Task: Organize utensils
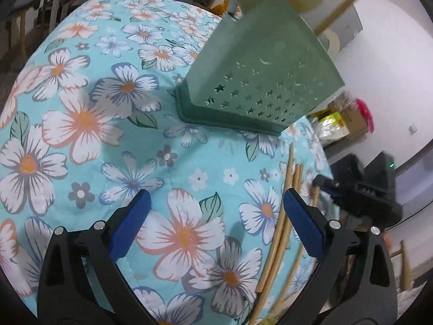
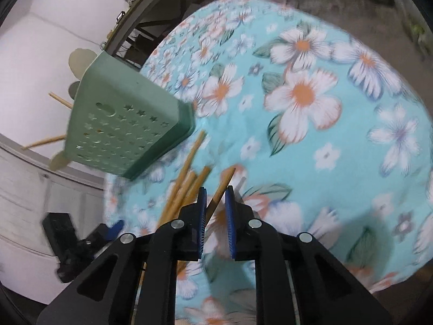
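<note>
Your right gripper has its blue pads drawn in close around a single chopstick, which runs between them and angles up and away toward the far side of the flowered tablecloth. The view is blurred, so whether the pads already press on the stick or merely flank it cannot be told; it looks gripped or very nearly so.

Just left of that stick, a loose bundle of chopsticks lies on the cloth, long axes pointing roughly the same way, toward the green holder. The holder, star-punched on its walls, stands at the far left of the table with several sticks and a pale spoon already poking from its top.

Your left gripper hangs wide open over bare cloth, with nothing between its pads. The remaining sticks lie just to its right, their length running near to far, and the holder rises beyond.

The right hand is clearly the nearer one to the sticks. The holder lies up and to its left, so the carried stick would likely need tipping upright before it can drop in.
</note>
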{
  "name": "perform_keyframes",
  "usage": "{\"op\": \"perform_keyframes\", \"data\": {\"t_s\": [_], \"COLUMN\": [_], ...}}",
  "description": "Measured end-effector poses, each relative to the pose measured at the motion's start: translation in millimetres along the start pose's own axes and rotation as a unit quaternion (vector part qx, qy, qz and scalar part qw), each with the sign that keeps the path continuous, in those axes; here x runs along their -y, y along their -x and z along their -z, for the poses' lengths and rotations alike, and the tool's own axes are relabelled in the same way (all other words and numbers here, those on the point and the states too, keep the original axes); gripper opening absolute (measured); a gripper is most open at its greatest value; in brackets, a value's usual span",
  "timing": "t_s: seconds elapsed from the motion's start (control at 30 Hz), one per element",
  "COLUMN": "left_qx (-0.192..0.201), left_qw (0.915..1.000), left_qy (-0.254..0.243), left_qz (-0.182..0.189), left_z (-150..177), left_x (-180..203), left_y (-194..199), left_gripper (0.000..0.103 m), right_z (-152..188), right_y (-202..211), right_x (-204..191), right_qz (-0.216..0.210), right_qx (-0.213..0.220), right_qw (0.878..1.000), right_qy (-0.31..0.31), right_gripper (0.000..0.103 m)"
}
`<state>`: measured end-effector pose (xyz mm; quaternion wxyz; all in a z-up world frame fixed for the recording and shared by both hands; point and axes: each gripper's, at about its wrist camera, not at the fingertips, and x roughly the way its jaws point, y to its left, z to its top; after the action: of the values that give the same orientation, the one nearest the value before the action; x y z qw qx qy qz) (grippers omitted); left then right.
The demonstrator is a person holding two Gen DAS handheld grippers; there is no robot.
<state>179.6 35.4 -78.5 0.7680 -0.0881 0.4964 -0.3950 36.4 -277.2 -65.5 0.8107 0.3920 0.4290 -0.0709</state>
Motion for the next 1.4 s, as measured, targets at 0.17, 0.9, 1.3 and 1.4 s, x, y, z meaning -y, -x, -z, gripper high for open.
{"op": "perform_keyframes", "data": {"t_s": [0.17, 0.9, 1.3, 1.4], "left_qx": [0.001, 0.006, 0.046, 0.035], "left_qw": [0.9999, 0.9995, 0.9772, 0.9701], "left_qy": [0.005, -0.025, -0.204, -0.237], "left_qz": [-0.012, -0.017, -0.038, -0.039], "left_z": [-0.7, 4.7, 5.7, 5.2], "left_x": [1.4, 3.2, 77.5, 94.4], "left_y": [-1.8, 2.2, 11.3, -1.3], "left_gripper": [0.095, 0.095, 0.095, 0.094], "right_z": [0.4, 2.1, -0.4, -2.4], "right_y": [-9.8, -16.3, -5.7, -4.2], "right_x": [-4.4, -5.4, -6.3, -0.7], "right_qz": [0.019, 0.014, 0.035, 0.032], "right_qx": [-0.004, -0.003, 0.013, 0.014], "right_qw": [1.0, 1.0, 0.998, 0.998], "right_qy": [0.017, 0.02, 0.06, 0.053], "right_gripper": [0.014, 0.014, 0.014, 0.013]}}
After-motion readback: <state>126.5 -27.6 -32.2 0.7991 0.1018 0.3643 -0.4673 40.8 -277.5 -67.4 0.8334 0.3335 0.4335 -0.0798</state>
